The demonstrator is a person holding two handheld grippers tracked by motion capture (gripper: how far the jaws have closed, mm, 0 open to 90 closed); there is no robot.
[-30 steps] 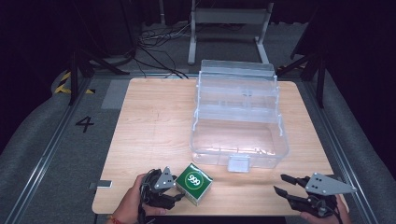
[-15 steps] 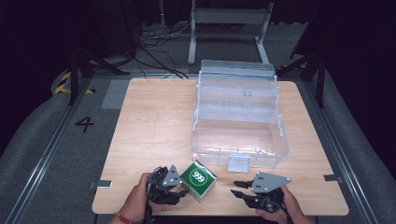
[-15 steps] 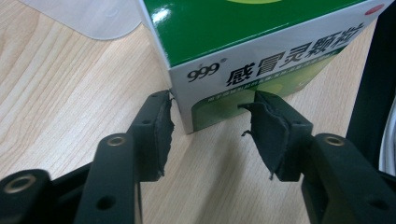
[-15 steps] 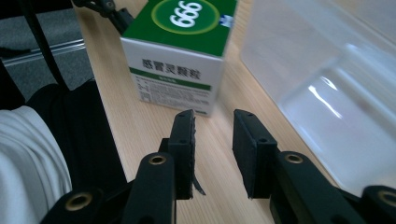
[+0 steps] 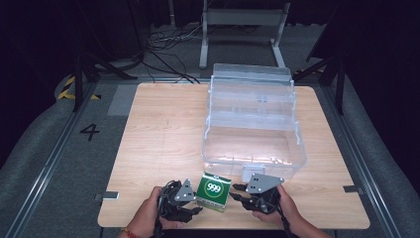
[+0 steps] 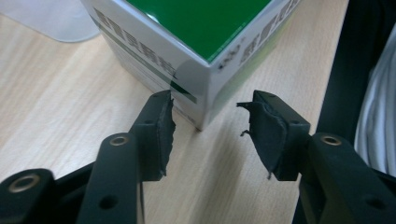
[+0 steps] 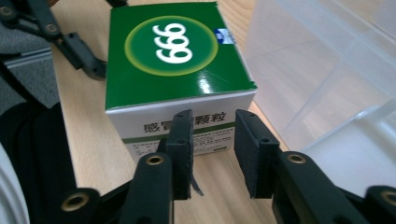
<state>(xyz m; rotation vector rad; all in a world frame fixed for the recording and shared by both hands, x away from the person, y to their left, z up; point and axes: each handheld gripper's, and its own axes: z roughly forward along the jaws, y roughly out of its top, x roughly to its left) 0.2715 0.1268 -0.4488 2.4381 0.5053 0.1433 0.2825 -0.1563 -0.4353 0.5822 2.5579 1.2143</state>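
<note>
A green and white carton marked 999 (image 5: 214, 191) lies at the table's front edge, just before the clear bin. My left gripper (image 5: 197, 204) is at its left near corner. In the left gripper view that gripper (image 6: 208, 98) is open around the carton's (image 6: 196, 28) corner; its jaws have just been closing, and the right pad (image 6: 266, 130) stands off the carton. My right gripper (image 5: 234, 192) points at the carton's right side. Its jaws (image 7: 214, 116) closed in, then parted a little, and nothing is between them; the carton (image 7: 173, 51) is just past the tips.
A clear plastic bin (image 5: 252, 148) with its lid raised fills the table's right middle, close behind the carton and beside my right gripper (image 7: 327, 93). The wooden table (image 5: 163, 134) has free room to the left. A grey stand (image 5: 242, 20) is on the floor behind.
My right gripper has swept left from the table's front right corner up to the carton. The left hand has stayed put, and the carton has shifted slightly.
</note>
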